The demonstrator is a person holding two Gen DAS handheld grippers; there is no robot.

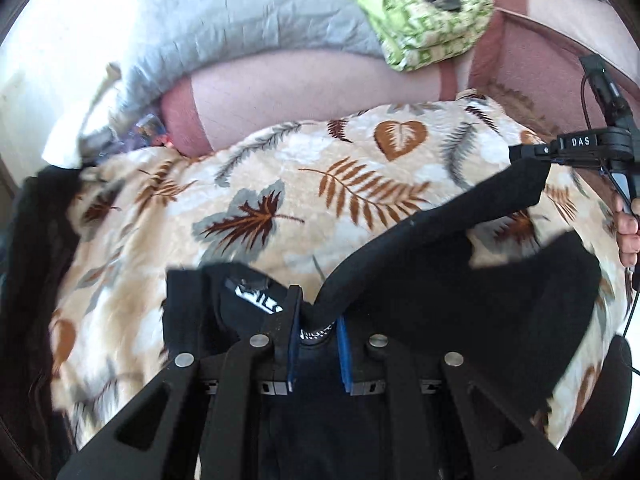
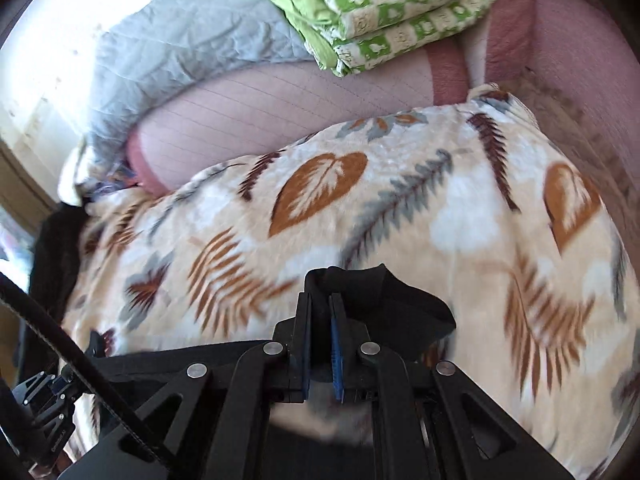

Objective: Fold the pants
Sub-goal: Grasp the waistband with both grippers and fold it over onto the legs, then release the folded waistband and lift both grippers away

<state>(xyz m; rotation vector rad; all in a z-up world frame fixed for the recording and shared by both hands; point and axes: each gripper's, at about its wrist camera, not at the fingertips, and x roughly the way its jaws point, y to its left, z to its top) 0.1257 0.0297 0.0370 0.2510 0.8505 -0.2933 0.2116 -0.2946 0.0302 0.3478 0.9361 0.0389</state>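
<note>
You are gripping the soft black pants (image 1: 420, 264) by a bunched, rope-like edge, your left gripper (image 1: 318, 320) and right gripper (image 2: 320, 312) both clenching folds of it above the plush leaf-print blanket (image 1: 280, 184), while the garment's lower part is dropping out of frame beneath the linkages.
</note>
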